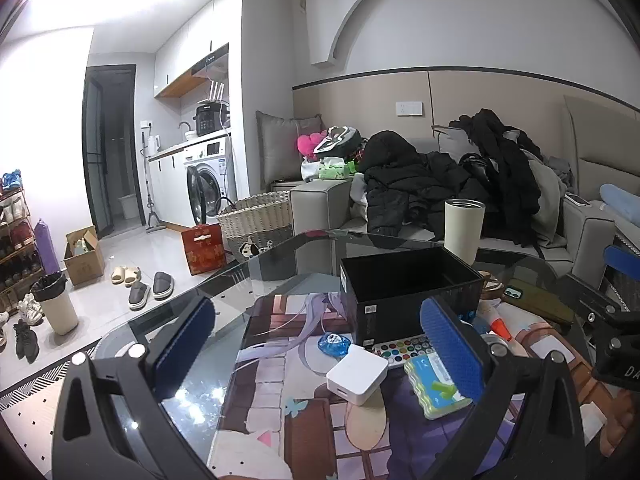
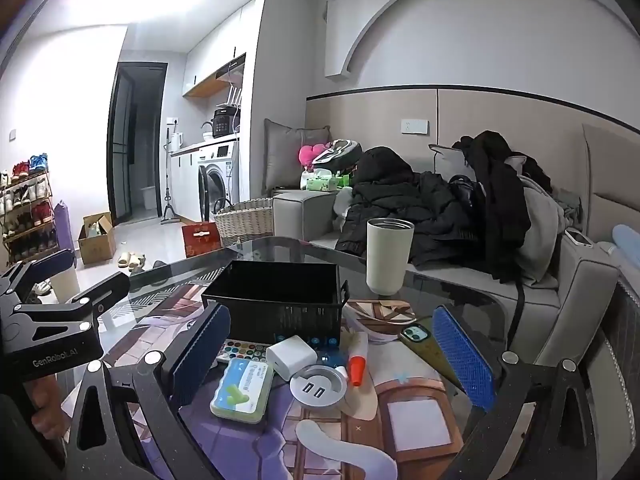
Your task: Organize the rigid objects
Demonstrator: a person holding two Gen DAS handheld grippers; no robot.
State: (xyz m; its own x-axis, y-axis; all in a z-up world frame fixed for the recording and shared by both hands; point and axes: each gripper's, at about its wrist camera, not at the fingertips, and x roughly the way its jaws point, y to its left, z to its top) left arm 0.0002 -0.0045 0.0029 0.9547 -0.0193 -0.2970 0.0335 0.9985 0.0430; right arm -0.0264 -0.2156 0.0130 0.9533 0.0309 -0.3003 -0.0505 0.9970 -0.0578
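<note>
An open black box (image 1: 408, 280) (image 2: 276, 292) stands on a glass table (image 1: 224, 280) over a printed mat. In front of it lie a white charger cube (image 1: 357, 372) (image 2: 290, 356), a green-and-blue pack (image 1: 436, 384) (image 2: 242, 392), a colour palette (image 1: 400, 348) (image 2: 244, 350), a small blue item (image 1: 332, 344), a round silver USB hub (image 2: 318, 386), an orange-tipped tube (image 2: 356, 364) and a phone (image 2: 420, 340). My left gripper (image 1: 316, 312) (image 2: 86, 274) hovers open above the charger. My right gripper (image 2: 332, 316) (image 1: 608, 280) hovers open above the hub, holding nothing.
A white tumbler (image 1: 464, 228) (image 2: 386, 256) stands at the table's far edge beside the box. Behind it is a grey sofa (image 2: 440, 264) piled with dark clothes. On the floor to the left are a wicker basket (image 1: 256, 216), slippers (image 1: 152, 288) and a bin (image 1: 56, 304).
</note>
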